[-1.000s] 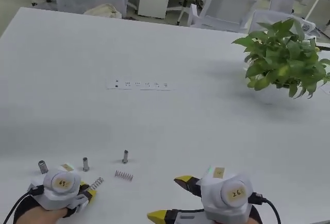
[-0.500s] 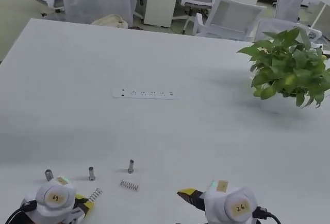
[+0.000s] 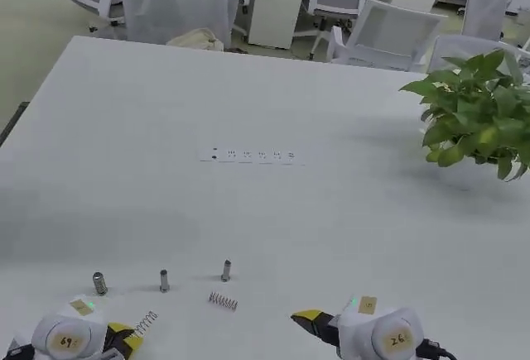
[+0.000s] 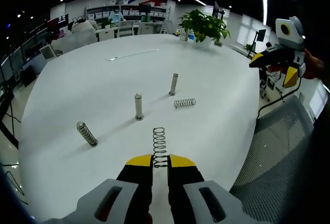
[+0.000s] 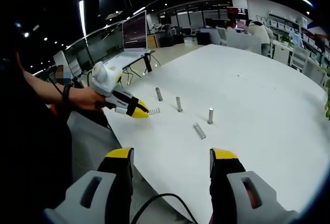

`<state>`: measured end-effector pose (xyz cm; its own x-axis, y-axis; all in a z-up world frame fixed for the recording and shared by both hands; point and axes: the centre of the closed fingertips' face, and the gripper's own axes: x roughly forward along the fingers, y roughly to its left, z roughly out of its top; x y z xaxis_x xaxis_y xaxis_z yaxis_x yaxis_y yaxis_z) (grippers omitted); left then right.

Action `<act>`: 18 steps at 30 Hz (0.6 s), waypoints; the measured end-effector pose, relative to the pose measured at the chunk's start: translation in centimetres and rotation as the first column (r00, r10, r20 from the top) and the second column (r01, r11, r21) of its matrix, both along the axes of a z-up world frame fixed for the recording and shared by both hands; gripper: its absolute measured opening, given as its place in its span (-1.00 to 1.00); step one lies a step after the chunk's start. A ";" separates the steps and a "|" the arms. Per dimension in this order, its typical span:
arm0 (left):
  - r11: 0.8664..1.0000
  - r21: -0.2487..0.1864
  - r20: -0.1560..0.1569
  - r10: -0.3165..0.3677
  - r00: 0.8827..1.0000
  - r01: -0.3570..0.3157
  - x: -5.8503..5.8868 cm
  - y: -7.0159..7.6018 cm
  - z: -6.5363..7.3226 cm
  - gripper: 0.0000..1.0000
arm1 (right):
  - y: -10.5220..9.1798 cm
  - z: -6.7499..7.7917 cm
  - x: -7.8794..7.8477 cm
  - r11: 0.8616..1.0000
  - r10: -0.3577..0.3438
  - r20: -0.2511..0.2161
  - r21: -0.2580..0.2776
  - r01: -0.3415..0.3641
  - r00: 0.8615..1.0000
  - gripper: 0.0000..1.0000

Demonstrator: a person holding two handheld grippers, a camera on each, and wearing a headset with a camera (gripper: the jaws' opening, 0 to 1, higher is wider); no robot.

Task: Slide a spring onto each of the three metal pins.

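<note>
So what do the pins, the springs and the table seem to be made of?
The pins look like grey metal with a dull sheen, likely steel. The springs are thin, shiny coiled wire, probably steel. The table is smooth matte white, perhaps laminate; the look leaves it open.

- Bright, even overhead light fell on the white table [image 3: 265, 211], and a soft grey shadow lay just beside the plant [image 3: 476, 116].
- Well apart from the plant, the metal pins [image 4: 138, 106] cast faint shadows.
- In the left gripper view, fisheye distortion bent the ceiling light strips above the plant into arcs.
</note>
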<state>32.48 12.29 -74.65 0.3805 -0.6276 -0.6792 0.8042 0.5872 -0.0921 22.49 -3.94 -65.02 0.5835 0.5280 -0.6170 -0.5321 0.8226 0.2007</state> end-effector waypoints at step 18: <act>0.997 -0.069 0.076 0.027 0.997 -0.022 -0.1 0.9 5.0 -0.95 | 0.7 0.0 0.4 0.999 0.034 -0.002 0.007 -0.034 0.999 0.10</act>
